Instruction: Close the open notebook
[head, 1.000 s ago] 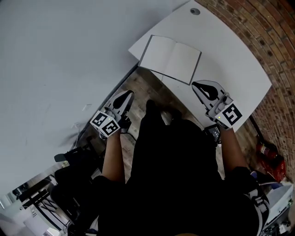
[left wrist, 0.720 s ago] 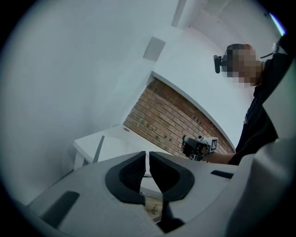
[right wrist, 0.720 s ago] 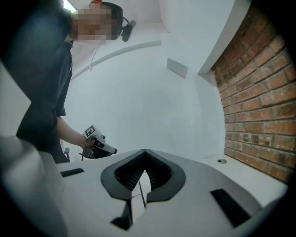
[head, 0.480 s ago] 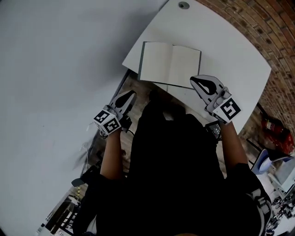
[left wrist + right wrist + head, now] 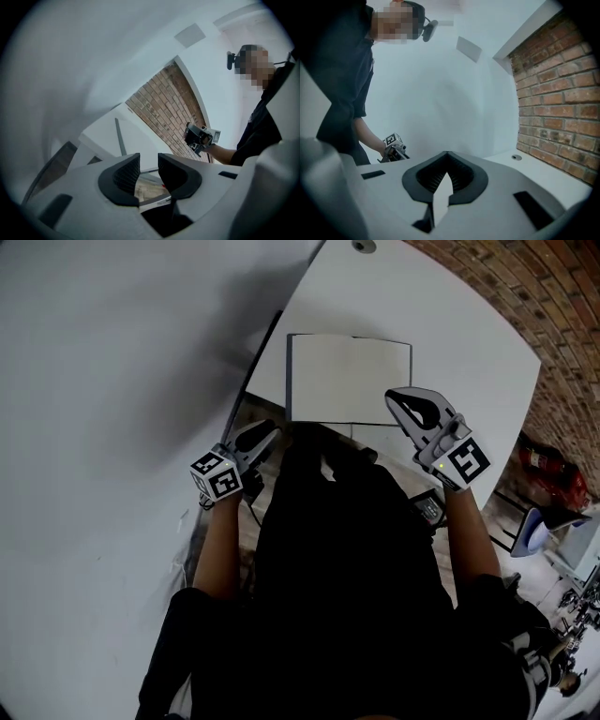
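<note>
An open notebook (image 5: 349, 379) with blank cream pages lies flat on the white table (image 5: 459, 343), near its front edge. My right gripper (image 5: 392, 396) hangs over the near right corner of the right page, its tips together and nothing between them (image 5: 447, 153). My left gripper (image 5: 267, 431) is below and left of the notebook's near left corner, off the table's edge. Its jaws have just been opening and now stand apart with nothing between the pads (image 5: 149, 161). In the right gripper view the gripper's own body hides the notebook.
A brick wall (image 5: 562, 315) runs along the table's right side. A round cable hole (image 5: 362, 246) sits at the table's far end. A plain white wall fills the left. Red gear (image 5: 542, 461) lies on the floor at the right.
Both grippers have come closer to the notebook. The right one now overlaps its near right corner. The left one has sunk beside the table's front edge.
</note>
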A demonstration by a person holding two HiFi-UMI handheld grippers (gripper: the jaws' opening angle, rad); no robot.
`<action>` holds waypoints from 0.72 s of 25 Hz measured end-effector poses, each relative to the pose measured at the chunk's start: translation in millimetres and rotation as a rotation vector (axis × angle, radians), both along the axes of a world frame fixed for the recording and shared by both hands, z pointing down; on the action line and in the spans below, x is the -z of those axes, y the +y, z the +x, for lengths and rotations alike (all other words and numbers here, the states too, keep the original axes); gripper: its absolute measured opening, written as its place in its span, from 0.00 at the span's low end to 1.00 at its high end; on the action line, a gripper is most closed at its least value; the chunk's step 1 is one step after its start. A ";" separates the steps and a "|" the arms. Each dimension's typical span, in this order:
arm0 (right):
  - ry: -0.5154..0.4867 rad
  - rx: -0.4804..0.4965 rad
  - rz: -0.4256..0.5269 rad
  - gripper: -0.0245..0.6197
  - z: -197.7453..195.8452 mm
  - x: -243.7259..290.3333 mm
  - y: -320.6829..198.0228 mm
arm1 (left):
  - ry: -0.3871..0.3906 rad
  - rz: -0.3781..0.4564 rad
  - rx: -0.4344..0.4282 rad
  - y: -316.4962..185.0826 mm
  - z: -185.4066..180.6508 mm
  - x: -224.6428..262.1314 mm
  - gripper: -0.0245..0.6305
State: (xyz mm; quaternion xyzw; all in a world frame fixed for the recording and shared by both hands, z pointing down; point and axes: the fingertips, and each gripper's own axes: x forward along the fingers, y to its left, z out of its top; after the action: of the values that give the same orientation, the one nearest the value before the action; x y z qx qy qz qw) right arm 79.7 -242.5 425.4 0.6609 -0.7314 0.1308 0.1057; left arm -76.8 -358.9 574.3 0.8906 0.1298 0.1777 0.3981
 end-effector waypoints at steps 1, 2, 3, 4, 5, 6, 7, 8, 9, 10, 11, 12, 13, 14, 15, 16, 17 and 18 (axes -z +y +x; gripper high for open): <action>0.004 -0.016 -0.010 0.05 0.8 -2.1 -2.5 | -0.019 -0.021 -0.028 1.1 -0.1 -8.3 0.21; 0.012 -0.028 -0.018 0.05 1.4 -3.9 -5.6 | -0.035 -0.037 -0.056 2.2 0.1 -15.2 0.23; 0.023 -0.036 -0.023 0.05 1.4 -5.4 -8.9 | -0.047 -0.050 -0.081 3.1 0.5 -20.7 0.23; 0.032 -0.041 -0.025 0.05 0.9 -6.6 -12.1 | -0.058 -0.062 -0.104 4.2 1.2 -25.2 0.24; 0.037 -0.045 -0.025 0.05 0.2 -7.8 -14.5 | -0.067 -0.077 -0.125 6.2 2.1 -29.3 0.24; 0.037 -0.049 -0.026 0.05 -0.1 -9.3 -16.0 | -0.076 -0.092 -0.147 9.1 3.3 -33.6 0.25; 0.034 -0.054 -0.027 0.05 0.4 -11.2 -16.8 | -0.085 -0.108 -0.166 12.5 4.5 -38.1 0.25; 0.029 -0.061 -0.028 0.05 1.4 -13.4 -17.3 | -0.094 -0.125 -0.182 15.5 5.5 -42.6 0.25; 0.023 -0.068 -0.027 0.05 2.6 -15.5 -17.7 | -0.101 -0.142 -0.192 17.4 6.5 -46.7 0.26; 0.015 -0.074 -0.025 0.05 3.8 -17.7 -17.8 | -0.108 -0.159 -0.192 18.1 7.8 -50.0 0.26; 0.005 -0.079 -0.022 0.05 4.9 -20.2 -17.5 | -0.115 -0.176 -0.187 17.9 9.4 -52.9 0.26; -0.008 -0.081 -0.020 0.05 5.6 -23.1 -17.0 | -0.124 -0.191 -0.183 17.8 10.6 -55.8 0.26; -0.020 -0.080 -0.022 0.05 5.5 -26.9 -16.4 | -0.135 -0.202 -0.181 18.0 11.1 -58.8 0.26; -0.028 -0.075 -0.030 0.05 4.7 -31.7 -15.9 | -0.145 -0.208 -0.184 18.4 10.9 -61.9 0.26; -0.031 -0.068 -0.043 0.05 3.7 -37.3 -15.9 | -0.151 -0.215 -0.189 18.6 10.6 -64.5 0.26; -0.031 -0.062 -0.057 0.05 3.3 -42.8 -16.5 | -0.154 -0.224 -0.191 18.1 10.7 -66.7 0.26; -0.032 -0.060 -0.068 0.05 3.9 -47.3 -17.3 | -0.156 -0.236 -0.191 17.4 11.4 -68.4 0.26; -0.036 -0.062 -0.073 0.05 5.6 -50.4 -18.3 | -0.159 -0.247 -0.191 17.0 12.2 -69.7 0.26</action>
State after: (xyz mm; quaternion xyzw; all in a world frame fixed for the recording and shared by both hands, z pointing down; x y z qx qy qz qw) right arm 85.3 -260.8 475.8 0.6764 -0.7071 0.1727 0.1124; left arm -64.6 -341.9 644.0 0.8015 0.2030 0.2673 0.4950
